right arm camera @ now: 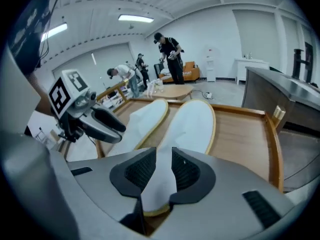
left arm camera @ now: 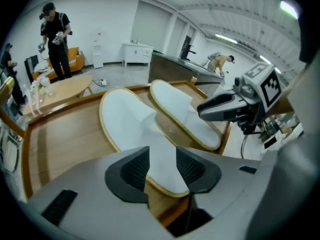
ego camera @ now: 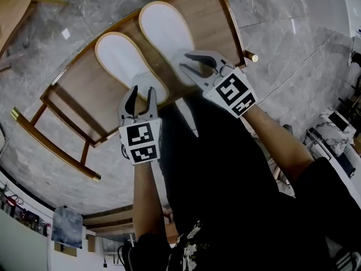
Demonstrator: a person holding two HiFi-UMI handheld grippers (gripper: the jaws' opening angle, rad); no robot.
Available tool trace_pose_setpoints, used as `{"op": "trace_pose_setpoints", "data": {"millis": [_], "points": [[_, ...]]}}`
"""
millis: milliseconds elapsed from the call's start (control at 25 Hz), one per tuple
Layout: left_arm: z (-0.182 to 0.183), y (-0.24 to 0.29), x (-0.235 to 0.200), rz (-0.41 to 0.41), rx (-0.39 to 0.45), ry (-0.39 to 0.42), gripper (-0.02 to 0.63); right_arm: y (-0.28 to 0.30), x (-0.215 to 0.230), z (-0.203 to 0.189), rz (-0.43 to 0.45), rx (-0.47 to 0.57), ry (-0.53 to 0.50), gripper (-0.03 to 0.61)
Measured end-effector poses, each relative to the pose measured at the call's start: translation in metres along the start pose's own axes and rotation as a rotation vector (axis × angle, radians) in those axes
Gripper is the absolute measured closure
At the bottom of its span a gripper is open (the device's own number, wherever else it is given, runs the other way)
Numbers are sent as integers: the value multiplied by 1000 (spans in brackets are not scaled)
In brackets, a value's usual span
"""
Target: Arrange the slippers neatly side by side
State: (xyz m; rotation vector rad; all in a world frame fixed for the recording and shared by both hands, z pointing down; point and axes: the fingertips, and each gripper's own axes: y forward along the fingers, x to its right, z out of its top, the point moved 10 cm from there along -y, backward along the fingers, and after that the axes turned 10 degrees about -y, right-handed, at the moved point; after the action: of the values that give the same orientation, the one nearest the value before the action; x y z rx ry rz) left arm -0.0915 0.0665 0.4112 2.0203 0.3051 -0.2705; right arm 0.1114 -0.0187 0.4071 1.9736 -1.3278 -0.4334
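Two white slippers with tan edging lie side by side on a wooden rack (ego camera: 210, 17). The left slipper (ego camera: 119, 58) (left arm camera: 125, 118) has its heel under my left gripper (ego camera: 141, 92) (left arm camera: 162, 163), which stands open, the heel showing in the gap with the pads clear of it. The right slipper (ego camera: 166, 27) (right arm camera: 192, 124) lies a little farther away. My right gripper (ego camera: 185, 60) (right arm camera: 162, 166) hangs over that slipper's heel, jaws apart; the white sole shows between the pads. Each gripper also appears in the other's view: the right gripper (left arm camera: 220, 106) and the left gripper (right arm camera: 107, 123).
The rack has raised wooden rails and brass-capped ends (ego camera: 251, 57), and stands on a grey marble floor (ego camera: 293, 44). The person's dark-clad legs (ego camera: 225, 174) fill the near side. Several people (left arm camera: 55, 39) and a low wooden table (left arm camera: 60, 89) are far behind.
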Motion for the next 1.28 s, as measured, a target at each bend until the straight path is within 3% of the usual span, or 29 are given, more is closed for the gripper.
{"op": "trace_pose_setpoints", "data": {"millis": [200,480,880,1000,1080,1200,1280], "points": [[-9,20,13,-90,-91,5,448,10,-3,-16,-1,-103,-47,489],[-12,18,-1,-107,-122,4,489,16,-9,-17,-26,-114,-26,503],[-10,14,-21,-205,-256,217,509,29,-32,-10,-27,-116,-74,509],[-7,10,-18,-216,-260,260,512,26,-33,-6,-41,-91,-59,509],[-3,-4,-16,-238,-208,186,511,18,-29,1,-61,-46,-23,509],[9,-35,-25,-307,-18,-164,470,8,-15,22,-88,34,42,508],[16,-47,-41,-283,109,-343,469,12,-11,39,-87,74,30,508]]}}
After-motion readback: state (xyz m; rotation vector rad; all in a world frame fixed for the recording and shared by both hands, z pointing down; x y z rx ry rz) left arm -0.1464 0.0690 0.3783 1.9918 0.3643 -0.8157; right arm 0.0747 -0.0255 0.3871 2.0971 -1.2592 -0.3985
